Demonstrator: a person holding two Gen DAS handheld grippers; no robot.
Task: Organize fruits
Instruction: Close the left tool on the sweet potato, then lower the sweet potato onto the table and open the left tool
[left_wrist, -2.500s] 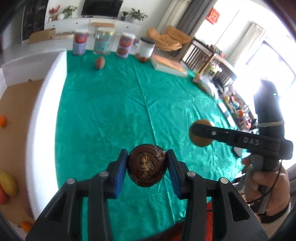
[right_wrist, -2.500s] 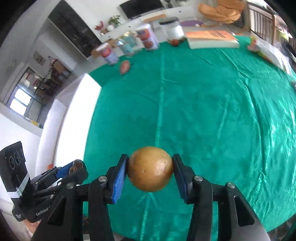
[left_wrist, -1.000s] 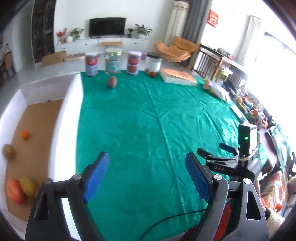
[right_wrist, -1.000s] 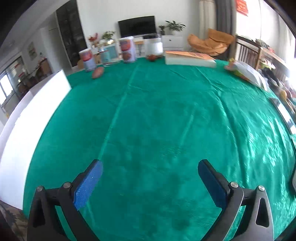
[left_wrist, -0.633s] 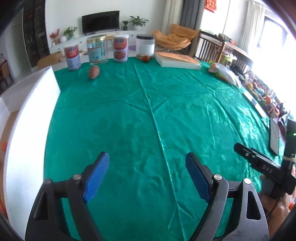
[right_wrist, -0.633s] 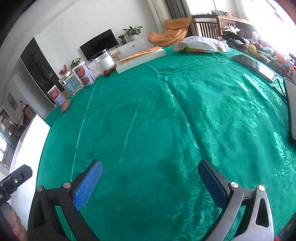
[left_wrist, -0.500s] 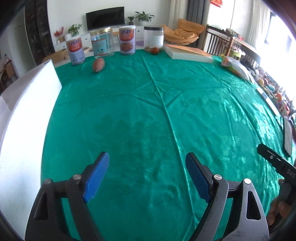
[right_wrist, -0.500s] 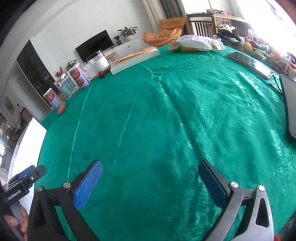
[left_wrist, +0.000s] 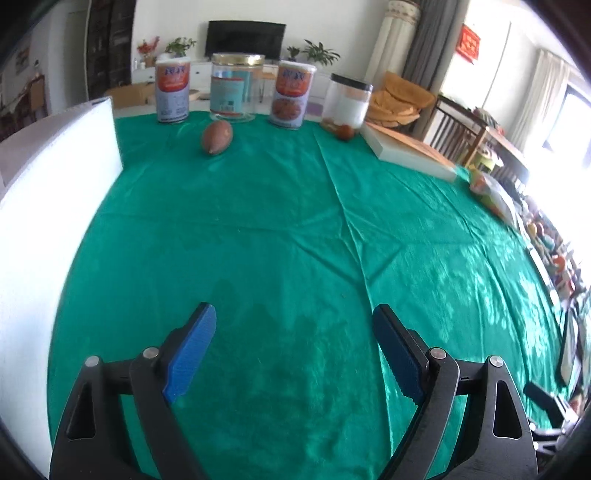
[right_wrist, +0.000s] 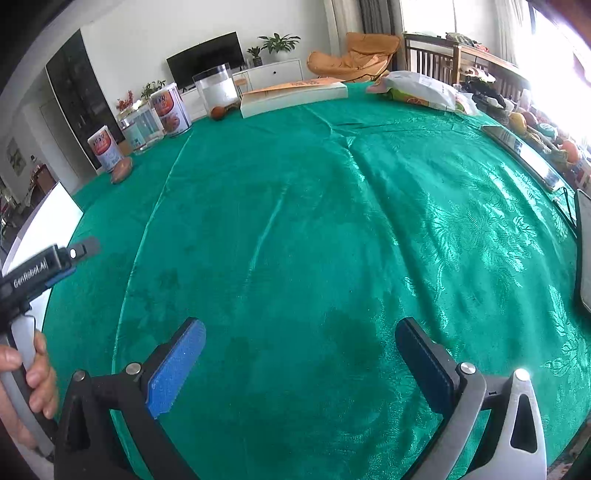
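Both the left tool (left_wrist: 293, 347) and right tool (right_wrist: 301, 354) gape wide, released, above the green worktop (left_wrist: 280, 229); a brown fruit (left_wrist: 217, 137) lies far ahead.

The left wrist camera sat low behind the left claw (left_wrist: 291, 354), looking forward across the green worktop (left_wrist: 295, 229) toward the far row of tins (left_wrist: 172, 91). The right wrist camera looked out past the right claw (right_wrist: 299, 365) from somewhat higher, angled left. Both views shared the brown fruit (left_wrist: 217, 137) (right_wrist: 122, 170), the tins and the white box wall (left_wrist: 55, 206) (right_wrist: 55, 210); the far right edge was probably overexposed.
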